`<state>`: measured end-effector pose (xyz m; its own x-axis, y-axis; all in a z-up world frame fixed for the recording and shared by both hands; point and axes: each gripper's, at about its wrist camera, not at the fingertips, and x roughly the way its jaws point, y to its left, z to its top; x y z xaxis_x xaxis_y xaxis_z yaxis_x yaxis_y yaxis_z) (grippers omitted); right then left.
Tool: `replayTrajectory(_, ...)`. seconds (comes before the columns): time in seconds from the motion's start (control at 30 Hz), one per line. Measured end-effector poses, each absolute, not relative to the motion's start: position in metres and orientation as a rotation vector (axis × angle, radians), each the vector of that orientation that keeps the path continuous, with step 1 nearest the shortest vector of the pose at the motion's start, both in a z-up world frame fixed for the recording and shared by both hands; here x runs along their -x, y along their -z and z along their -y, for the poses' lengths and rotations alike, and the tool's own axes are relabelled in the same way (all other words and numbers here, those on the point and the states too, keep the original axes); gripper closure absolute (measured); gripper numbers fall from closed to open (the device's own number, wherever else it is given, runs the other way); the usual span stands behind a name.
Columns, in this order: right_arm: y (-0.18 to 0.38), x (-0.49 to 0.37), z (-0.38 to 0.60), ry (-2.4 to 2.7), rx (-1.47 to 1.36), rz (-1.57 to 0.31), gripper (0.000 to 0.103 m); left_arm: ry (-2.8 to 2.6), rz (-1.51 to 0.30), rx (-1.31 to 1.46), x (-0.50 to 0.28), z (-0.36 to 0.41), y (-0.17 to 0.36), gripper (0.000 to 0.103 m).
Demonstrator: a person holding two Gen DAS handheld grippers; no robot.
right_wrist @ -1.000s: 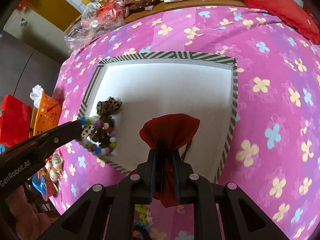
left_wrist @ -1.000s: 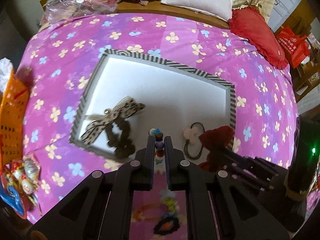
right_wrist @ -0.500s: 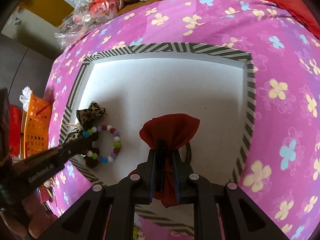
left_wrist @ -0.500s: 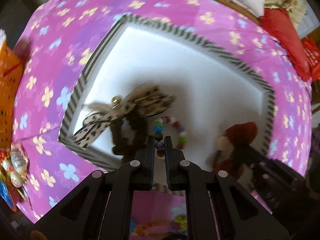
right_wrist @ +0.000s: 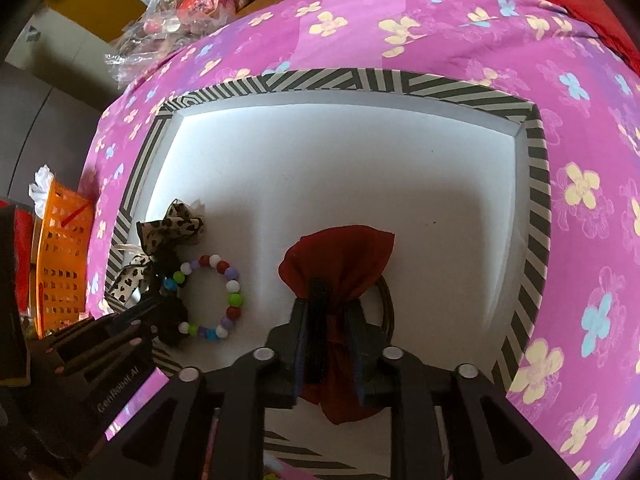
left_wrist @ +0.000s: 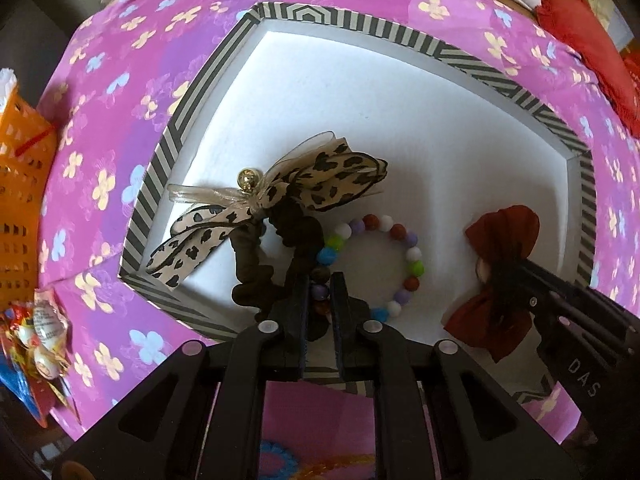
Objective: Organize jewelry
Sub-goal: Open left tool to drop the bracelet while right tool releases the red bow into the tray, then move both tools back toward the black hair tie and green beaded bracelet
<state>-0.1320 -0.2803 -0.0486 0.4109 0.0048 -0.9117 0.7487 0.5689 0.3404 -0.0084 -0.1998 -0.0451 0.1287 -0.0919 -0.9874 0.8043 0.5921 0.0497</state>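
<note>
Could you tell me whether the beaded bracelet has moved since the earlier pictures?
Yes. The beaded bracelet has come down from above the striped box's rim onto its white floor, beside the leopard-print scrunchie.

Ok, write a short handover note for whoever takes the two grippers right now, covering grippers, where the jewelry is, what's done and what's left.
Left gripper: jaws opening, beaded bracelet between them, lying on the floor of the striped box.
Right gripper: jaws opening, red bow between them, down in the box.
Leopard-print scrunchie: already in the box, touching the bracelet.
Done: all three pieces sit inside the box.
Left: finish both releases and lift clear. A colourful item on the pink cloth below the box may still need sorting; it is too cut off to identify.
</note>
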Motion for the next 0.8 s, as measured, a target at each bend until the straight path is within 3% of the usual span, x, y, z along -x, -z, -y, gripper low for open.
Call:
replayTrajectory(0.1,0.043,0.14,0.276,0.551,-0.87,-1.033,0.072,0.744,-1.284,-0.682,0.011,0.198,0.041,0.057)
replayTrajectory(0.13,0.04,0.142,0.275,0.554,-0.871,-1.028,0.072,0.747,-1.28,-0.676,0.011,0.196,0.038,0.052)
replayTrajectory(0.8,-0.002,0.192,0.175,0.56,-0.879,-0.998,0.071,0.776,-1.174,-0.714,0.024,0.105,-0.02,0.052)
